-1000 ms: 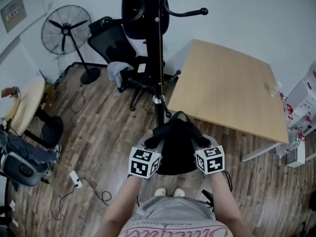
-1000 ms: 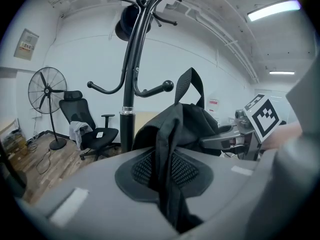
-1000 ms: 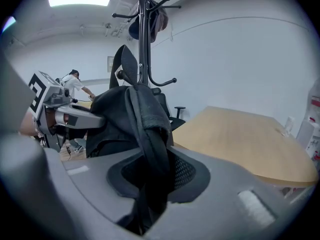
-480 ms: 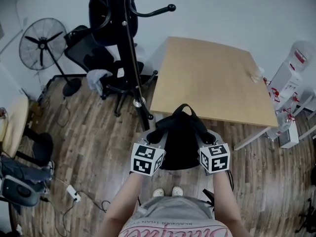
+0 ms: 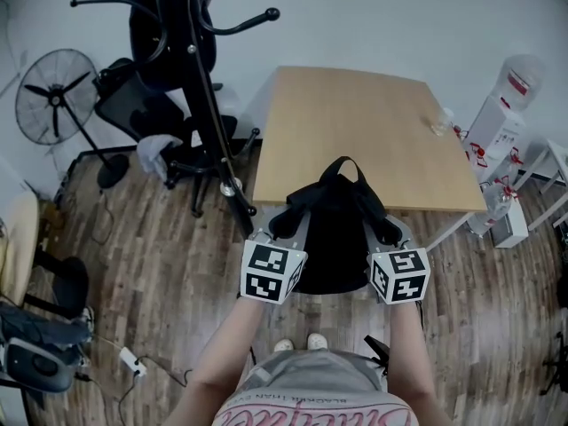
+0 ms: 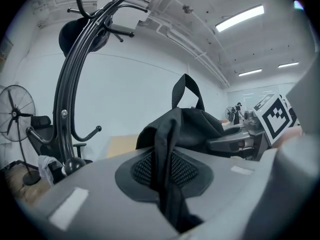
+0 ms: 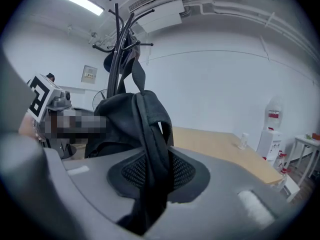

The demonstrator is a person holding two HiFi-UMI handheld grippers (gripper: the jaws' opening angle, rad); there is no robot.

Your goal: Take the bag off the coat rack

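A black bag (image 5: 333, 242) hangs between my two grippers, free of the black coat rack (image 5: 202, 105), which stands to the left. My left gripper (image 5: 280, 228) is shut on the bag's left shoulder strap (image 6: 167, 169). The right shoulder strap (image 7: 152, 164) is pinched in my right gripper (image 5: 388, 231), which is also shut. The bag's top loop (image 5: 342, 169) stands up over the near edge of the wooden table (image 5: 355, 122). In the left gripper view the bag's body (image 6: 197, 126) bulges just past the jaws, with the coat rack (image 6: 67, 99) to the left.
A dark item (image 5: 164, 34) still hangs on the rack. Behind the rack are a black office chair (image 5: 133, 114) and a floor fan (image 5: 49, 96). A small bottle (image 5: 441, 122) stands on the table. A water dispenser (image 5: 501, 114) is at right; cables lie on the floor at lower left.
The bag and both grippers have moved right, away from the coat rack and up to the table's near edge. The rack has slid left in the head view. Both grips are unchanged.
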